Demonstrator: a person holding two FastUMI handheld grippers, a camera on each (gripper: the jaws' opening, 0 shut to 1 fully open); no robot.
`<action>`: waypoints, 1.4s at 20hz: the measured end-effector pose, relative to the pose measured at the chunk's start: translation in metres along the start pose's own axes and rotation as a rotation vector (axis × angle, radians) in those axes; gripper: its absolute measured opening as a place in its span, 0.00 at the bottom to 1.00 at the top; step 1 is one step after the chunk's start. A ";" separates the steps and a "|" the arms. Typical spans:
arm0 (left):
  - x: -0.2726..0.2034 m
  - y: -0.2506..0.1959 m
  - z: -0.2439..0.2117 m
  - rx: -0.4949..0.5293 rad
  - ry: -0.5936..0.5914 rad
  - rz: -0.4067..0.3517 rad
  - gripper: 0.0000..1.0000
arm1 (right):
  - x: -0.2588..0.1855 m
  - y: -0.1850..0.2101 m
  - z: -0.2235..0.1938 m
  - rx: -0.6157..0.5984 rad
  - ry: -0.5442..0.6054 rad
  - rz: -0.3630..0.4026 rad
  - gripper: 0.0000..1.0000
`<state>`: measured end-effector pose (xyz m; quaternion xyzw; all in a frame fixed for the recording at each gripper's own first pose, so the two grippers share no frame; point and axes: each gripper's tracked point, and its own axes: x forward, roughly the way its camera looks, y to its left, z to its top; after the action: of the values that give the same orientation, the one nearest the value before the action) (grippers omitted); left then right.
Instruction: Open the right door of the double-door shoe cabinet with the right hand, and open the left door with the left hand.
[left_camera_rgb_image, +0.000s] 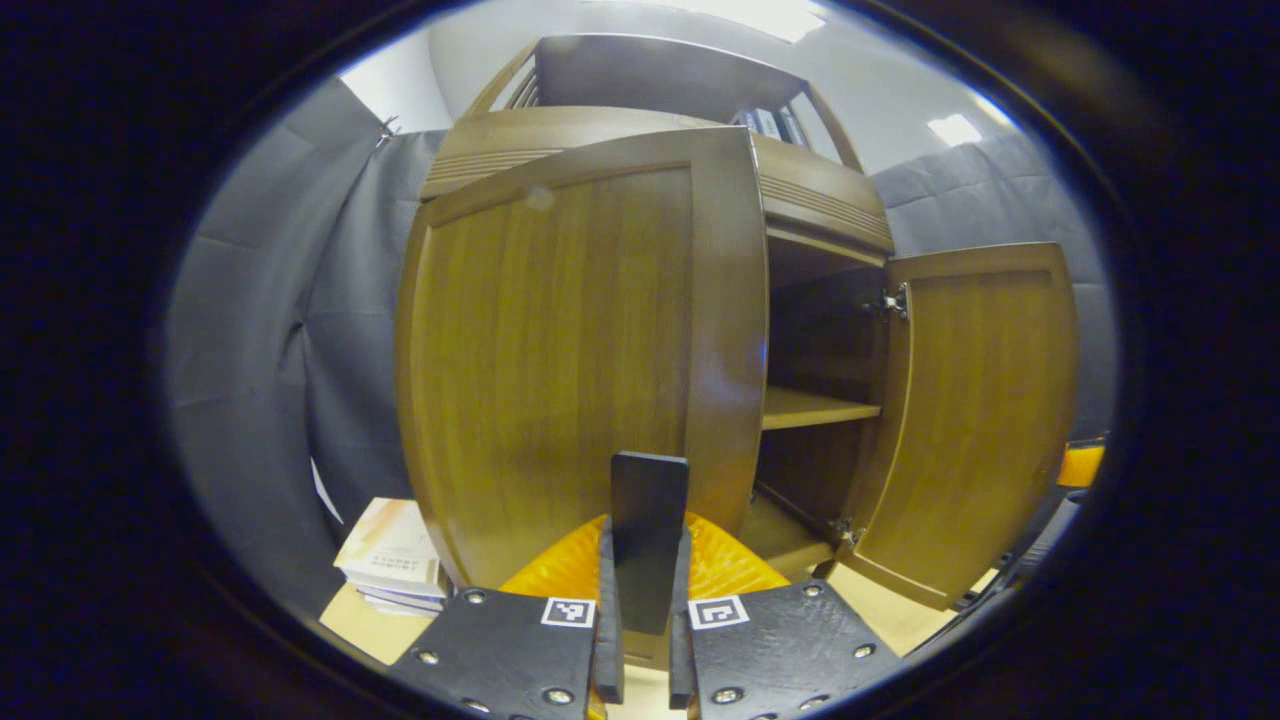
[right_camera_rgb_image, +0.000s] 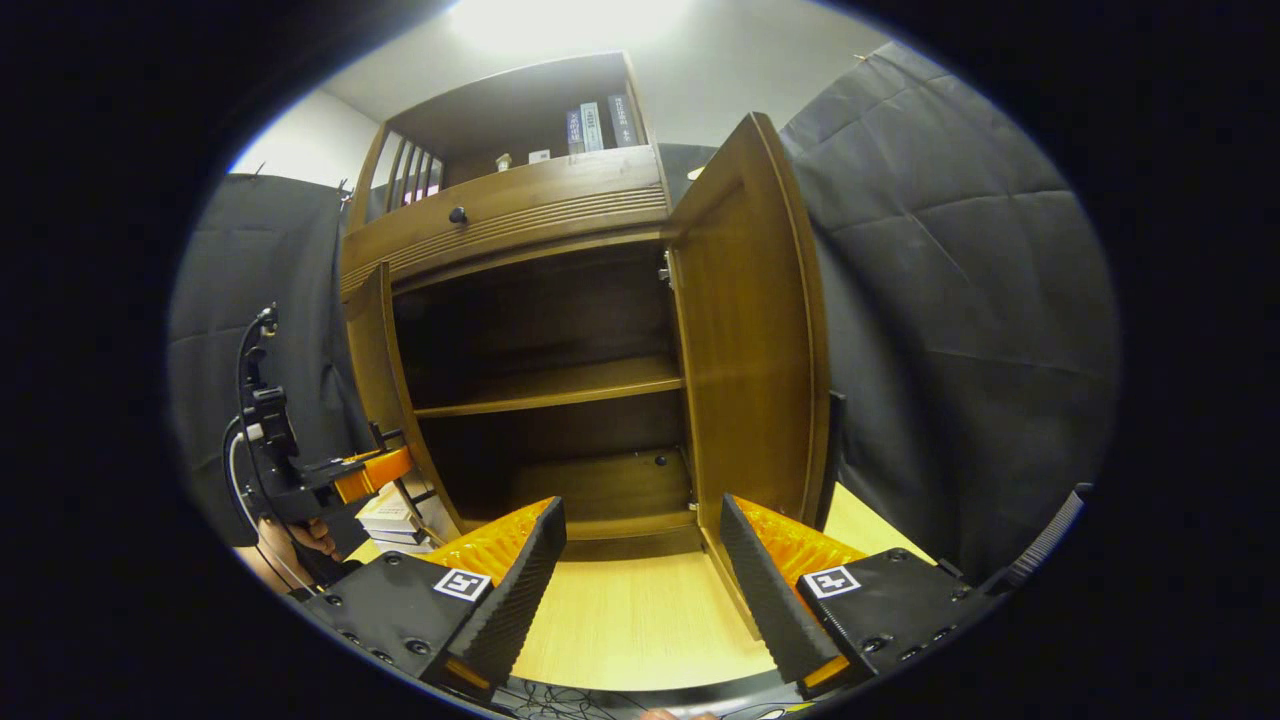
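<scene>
My left gripper (left_camera_rgb_image: 648, 640) clamps the left door (left_camera_rgb_image: 570, 350) handle (left_camera_rgb_image: 648, 530). My right gripper (right_camera_rgb_image: 640, 590) hangs open near the right door (right_camera_rgb_image: 750, 330) edge.

Staged recording booth, not a lived-in home: dark quilted cloth (right_camera_rgb_image: 960, 300) hangs as walls around a wooden shoe cabinet (right_camera_rgb_image: 520, 215), books (right_camera_rgb_image: 598, 125) on its top shelf, ceiling panel lighting (left_camera_rgb_image: 953, 129) overhead
</scene>
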<state>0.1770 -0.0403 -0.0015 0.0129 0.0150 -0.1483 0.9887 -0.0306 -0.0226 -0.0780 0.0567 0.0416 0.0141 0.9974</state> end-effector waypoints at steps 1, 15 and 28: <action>-0.007 0.003 0.000 -0.004 0.000 0.005 0.21 | 0.003 0.002 -0.001 -0.004 0.000 0.011 0.93; -0.087 0.068 0.001 -0.049 -0.053 0.091 0.20 | 0.024 0.026 -0.017 -0.019 0.027 0.121 0.98; -0.133 0.178 0.001 -0.022 -0.087 0.127 0.09 | 0.043 0.039 -0.007 -0.059 0.008 0.133 0.98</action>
<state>0.1019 0.1690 0.0072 -0.0036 -0.0275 -0.0854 0.9960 0.0103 0.0187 -0.0835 0.0296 0.0414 0.0819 0.9953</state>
